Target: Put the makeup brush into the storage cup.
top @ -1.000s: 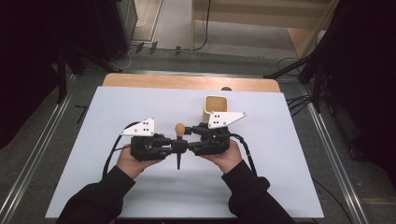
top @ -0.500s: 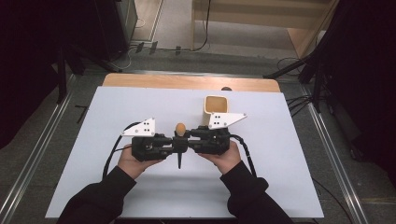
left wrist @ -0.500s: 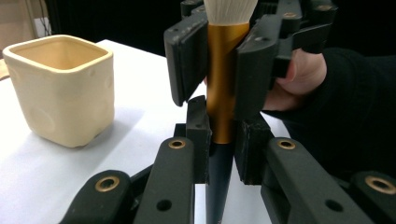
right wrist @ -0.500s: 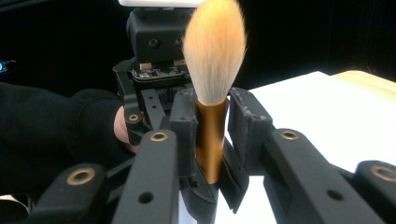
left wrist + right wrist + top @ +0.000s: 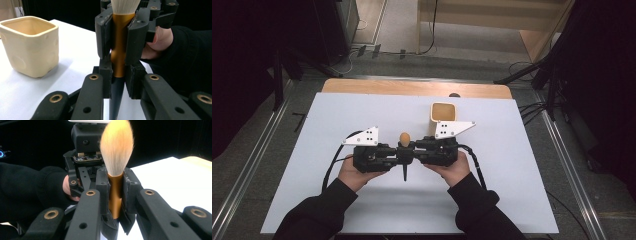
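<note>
A makeup brush (image 5: pixel 404 138) with pale orange-tipped bristles, a gold ferrule and a black handle stands upright over the white table, held from both sides. My left gripper (image 5: pixel 396 157) and right gripper (image 5: pixel 413 153) face each other, both shut on it. In the left gripper view my left gripper (image 5: pixel 117 82) clamps where the ferrule (image 5: pixel 118 45) meets the handle. In that view the right gripper's jaws close higher on the ferrule. In the right gripper view my right gripper (image 5: pixel 115 202) pinches the ferrule below the bristles (image 5: pixel 116 152).
A cream square cup (image 5: pixel 443 116) stands open-topped just behind the right gripper, and it sits to the left in the left gripper view (image 5: pixel 30 46). The white table top (image 5: pixel 512 165) spreads out on all sides, with a wooden strip (image 5: pixel 412 88) along its far edge.
</note>
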